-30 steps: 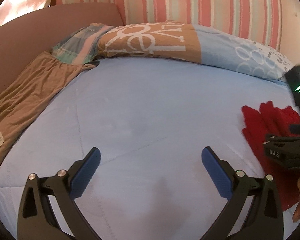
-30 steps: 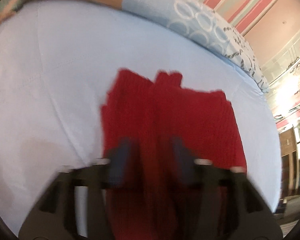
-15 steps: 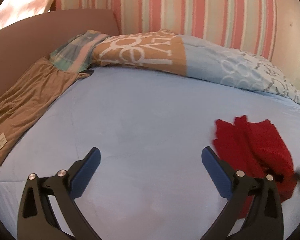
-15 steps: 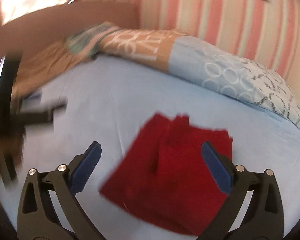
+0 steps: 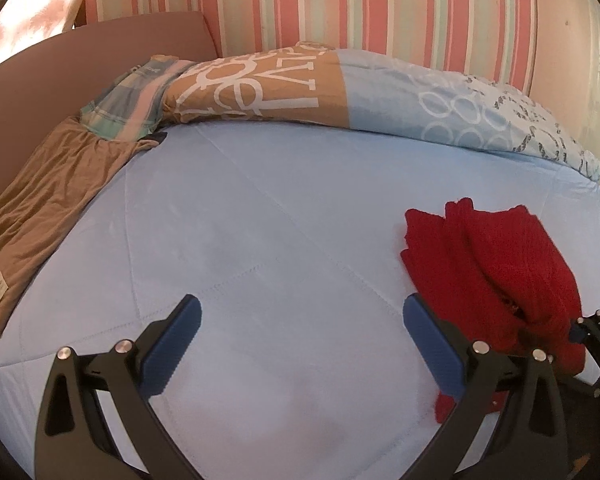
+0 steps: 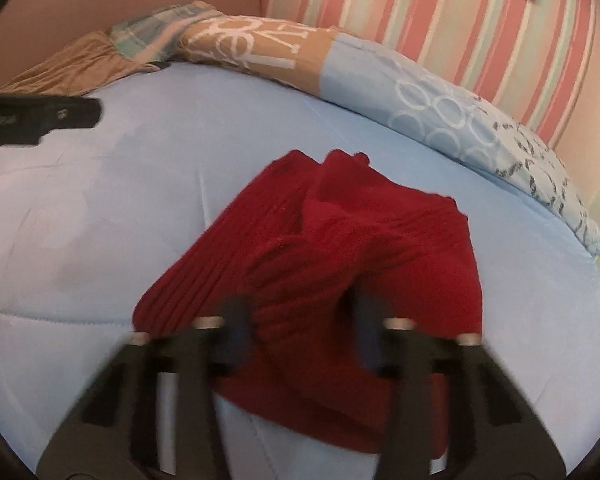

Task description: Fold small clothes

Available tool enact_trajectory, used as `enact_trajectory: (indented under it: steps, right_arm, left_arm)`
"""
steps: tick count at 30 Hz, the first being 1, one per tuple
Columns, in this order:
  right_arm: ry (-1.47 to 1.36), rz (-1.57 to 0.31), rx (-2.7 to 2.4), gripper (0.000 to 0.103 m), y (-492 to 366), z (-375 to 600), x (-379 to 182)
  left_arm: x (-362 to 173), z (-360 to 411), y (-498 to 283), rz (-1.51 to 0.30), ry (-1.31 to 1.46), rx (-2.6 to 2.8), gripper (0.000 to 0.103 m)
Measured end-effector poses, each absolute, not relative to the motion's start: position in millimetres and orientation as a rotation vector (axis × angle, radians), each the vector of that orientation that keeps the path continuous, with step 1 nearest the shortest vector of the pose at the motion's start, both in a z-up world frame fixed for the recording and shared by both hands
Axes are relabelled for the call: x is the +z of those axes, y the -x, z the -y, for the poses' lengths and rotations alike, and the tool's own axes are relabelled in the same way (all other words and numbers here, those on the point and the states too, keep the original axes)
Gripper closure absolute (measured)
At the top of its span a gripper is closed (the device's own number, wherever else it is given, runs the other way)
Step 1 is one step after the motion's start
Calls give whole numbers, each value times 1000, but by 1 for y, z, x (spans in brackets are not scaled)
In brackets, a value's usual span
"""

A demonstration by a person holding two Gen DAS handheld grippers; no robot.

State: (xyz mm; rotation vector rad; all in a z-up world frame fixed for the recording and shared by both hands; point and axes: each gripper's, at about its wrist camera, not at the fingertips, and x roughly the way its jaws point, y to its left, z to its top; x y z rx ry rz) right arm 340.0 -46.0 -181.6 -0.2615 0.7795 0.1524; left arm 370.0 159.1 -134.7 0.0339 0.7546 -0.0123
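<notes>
A folded red knit garment (image 6: pixel 332 248) lies on the light blue bedspread (image 6: pixel 140 184); it also shows at the right of the left wrist view (image 5: pixel 496 272). My right gripper (image 6: pixel 300 332) is blurred, its jaws drawn in around a bunched-up fold of the red garment near its front edge. In the left wrist view its black frame (image 5: pixel 596 340) sits against the garment's near right edge. My left gripper (image 5: pixel 300 344) is open and empty, low over bare bedspread left of the garment.
A patterned tan and blue pillow (image 5: pixel 340 92) lies along the striped wall at the back. A brown garment (image 5: pixel 48 200) and a plaid cloth (image 5: pixel 132 100) lie at the far left by the headboard. The left gripper's frame (image 6: pixel 36 118) shows at the right wrist view's left edge.
My right gripper was open over the garment half a second ago; it has dropped onto the front edge and drawn its jaws in on a fold, which now bulges up. The left gripper stayed open.
</notes>
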Motion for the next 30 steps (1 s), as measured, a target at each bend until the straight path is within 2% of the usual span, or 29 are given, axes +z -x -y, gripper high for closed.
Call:
enact_trajectory:
  steps: [2,4,6,7,8,9,10,11,20,30]
  right_arm:
    - [241,-764,147,84,-338,44,-177]
    - [264,-727,145,84,-331,36,-175]
    - [284,-782,156,83,-334,31,-194]
    - [281,-805,157,78,-335,32,-201]
    - [272,-817,163,64,-335,33,-205]
    - [250,-811,179,56,-333,36,-205]
    - [217,-791,207,33,-327,40,-200]
    - [201,-771,225,20,-322,43,-195]
    - [40,-624,110,13,-292,144,-133]
    - [-14,-665,13,11,-307,221,-139]
  left_arm:
    - [-135,-166,-371,-753,-26,0,1]
    - [-135,-174,-372,-753,-11,12,1]
    - [-136,-180,-374,-759,3,21,1]
    - [-137,-181,-375,-770,11,21,1]
    - [-138,-180,-377,-782,17,14,1]
    - [-139,-176,-377,-789,21,1,1]
    - [-139,-172,-377,-788,20,-5,1]
    - [-139,-166,-378,-792,15,-14,1]
    - [-147,-78,-391,-857,13,-173,1]
    - [-164,8,-400,-898,-25,-274,1]
